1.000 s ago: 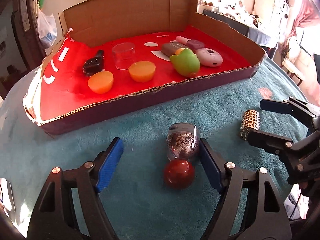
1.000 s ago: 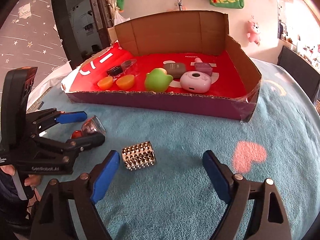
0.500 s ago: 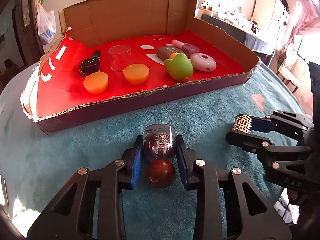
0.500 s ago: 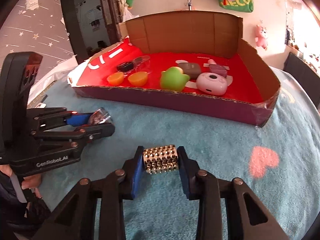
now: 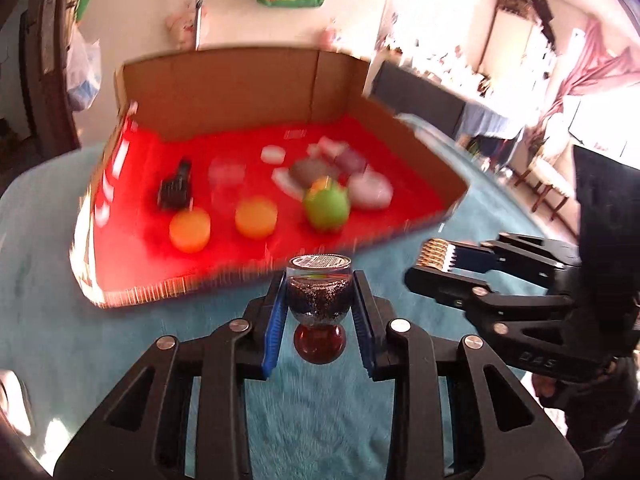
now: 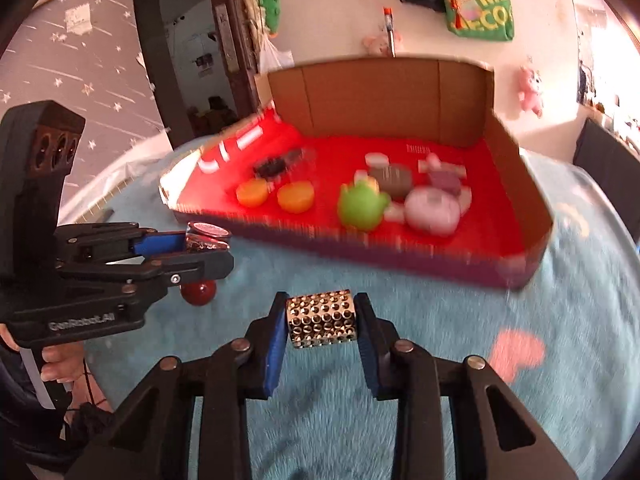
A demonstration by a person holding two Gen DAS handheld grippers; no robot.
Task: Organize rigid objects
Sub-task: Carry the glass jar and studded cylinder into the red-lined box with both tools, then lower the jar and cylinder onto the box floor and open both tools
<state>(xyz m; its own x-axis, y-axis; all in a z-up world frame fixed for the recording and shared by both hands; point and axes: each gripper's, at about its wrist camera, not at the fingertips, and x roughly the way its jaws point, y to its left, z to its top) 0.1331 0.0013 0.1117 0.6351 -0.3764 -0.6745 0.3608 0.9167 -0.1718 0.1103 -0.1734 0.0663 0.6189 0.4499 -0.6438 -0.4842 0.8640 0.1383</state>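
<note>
My left gripper (image 5: 319, 300) is shut on a clear glitter-filled bottle with a red ball cap (image 5: 319, 296), lifted above the teal cloth; it also shows in the right wrist view (image 6: 206, 238). My right gripper (image 6: 320, 320) is shut on a studded metal cylinder (image 6: 321, 319), also lifted; the cylinder's end shows in the left wrist view (image 5: 436, 251). Ahead lies a cardboard box with a red floor (image 5: 224, 88), (image 6: 516, 160). It holds two orange pucks (image 5: 190, 229), a green toy (image 5: 326, 206), a pink round device (image 6: 432, 210), a black item (image 5: 176, 186) and a clear cup (image 5: 226, 172).
The table is covered by a teal fluffy cloth (image 6: 560, 320) with a pink heart patch (image 6: 516, 350). The box's near wall (image 6: 400, 254) stands between the grippers and its floor. A dark door (image 6: 192, 40) and furniture are behind.
Both grippers have risen off the cloth with their held objects and moved toward the box. One second ago both were open around the objects; they closed half a second ago.
</note>
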